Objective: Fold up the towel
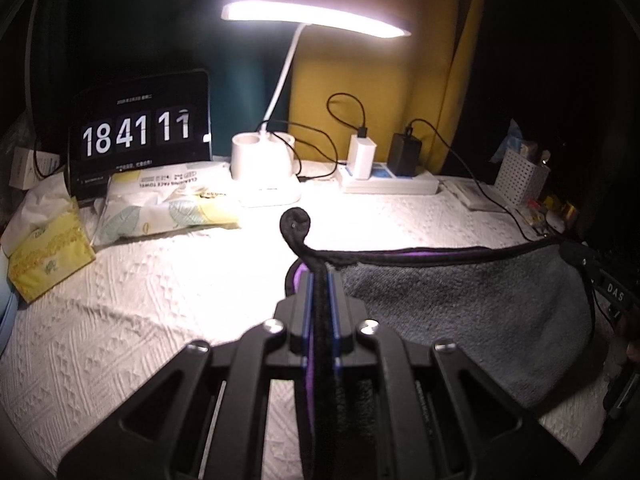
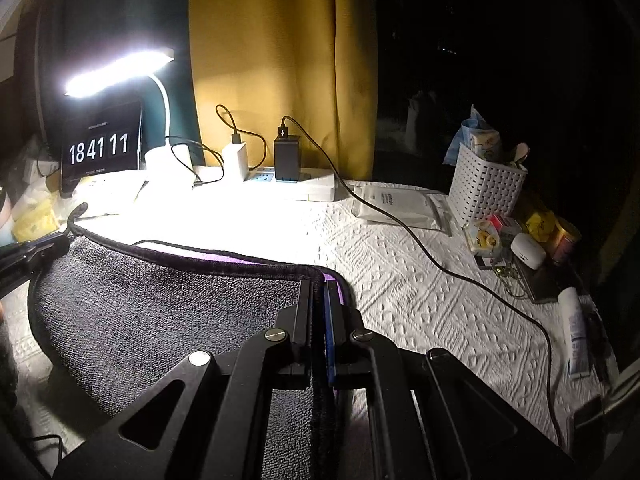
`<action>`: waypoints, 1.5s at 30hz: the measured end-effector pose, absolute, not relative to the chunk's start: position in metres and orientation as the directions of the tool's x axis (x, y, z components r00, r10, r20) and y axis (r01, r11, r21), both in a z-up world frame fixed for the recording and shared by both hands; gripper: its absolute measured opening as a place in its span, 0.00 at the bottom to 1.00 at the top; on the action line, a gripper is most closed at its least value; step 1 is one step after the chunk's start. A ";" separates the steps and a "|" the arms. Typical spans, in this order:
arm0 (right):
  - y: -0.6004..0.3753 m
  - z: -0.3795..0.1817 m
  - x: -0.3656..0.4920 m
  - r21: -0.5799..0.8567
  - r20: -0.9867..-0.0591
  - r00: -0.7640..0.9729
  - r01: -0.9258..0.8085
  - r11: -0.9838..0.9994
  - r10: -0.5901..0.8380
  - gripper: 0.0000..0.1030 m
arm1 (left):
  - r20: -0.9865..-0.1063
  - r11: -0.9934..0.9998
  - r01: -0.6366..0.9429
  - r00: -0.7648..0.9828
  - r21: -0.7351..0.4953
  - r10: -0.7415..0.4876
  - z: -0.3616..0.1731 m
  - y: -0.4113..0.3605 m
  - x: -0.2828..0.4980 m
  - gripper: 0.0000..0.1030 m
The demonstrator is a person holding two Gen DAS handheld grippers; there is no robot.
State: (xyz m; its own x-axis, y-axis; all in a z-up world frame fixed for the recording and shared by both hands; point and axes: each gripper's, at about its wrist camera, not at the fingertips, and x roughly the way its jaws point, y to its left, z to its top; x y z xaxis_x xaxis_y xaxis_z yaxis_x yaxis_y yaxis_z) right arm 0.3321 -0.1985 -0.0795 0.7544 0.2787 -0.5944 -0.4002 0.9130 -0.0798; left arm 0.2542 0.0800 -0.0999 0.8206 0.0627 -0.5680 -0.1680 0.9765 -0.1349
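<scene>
The towel (image 1: 460, 304) is grey with black trim and a purple inner side. It hangs doubled between both grippers above the white textured table cover (image 1: 140, 300). My left gripper (image 1: 320, 280) is shut on the towel's left corner; a black loop (image 1: 296, 222) sticks up past the fingers. My right gripper (image 2: 319, 288) is shut on the towel's (image 2: 160, 312) right corner. The right gripper shows at the far right of the left wrist view (image 1: 580, 256), and the left gripper at the far left of the right wrist view (image 2: 36, 252).
At the back stand a lit desk lamp (image 1: 264, 164), a tablet showing a clock (image 1: 140, 132), tissue packs (image 1: 168, 204), and a power strip with chargers (image 1: 384, 180). A black cable (image 2: 440, 264) crosses the cover. A white basket (image 2: 484, 188) and small items sit at right.
</scene>
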 end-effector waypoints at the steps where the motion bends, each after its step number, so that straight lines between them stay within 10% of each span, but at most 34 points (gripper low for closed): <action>1: -0.198 -0.080 0.335 -0.081 -0.594 0.755 -0.401 0.912 0.279 0.05 | -0.568 0.977 -0.168 0.820 -0.133 0.064 -0.100 0.080 0.257 0.07; 45: -0.181 -0.138 0.421 -0.064 -0.699 0.677 -0.380 0.923 0.230 0.05 | -0.713 0.974 -0.189 0.700 -0.127 0.042 -0.152 0.096 0.350 0.07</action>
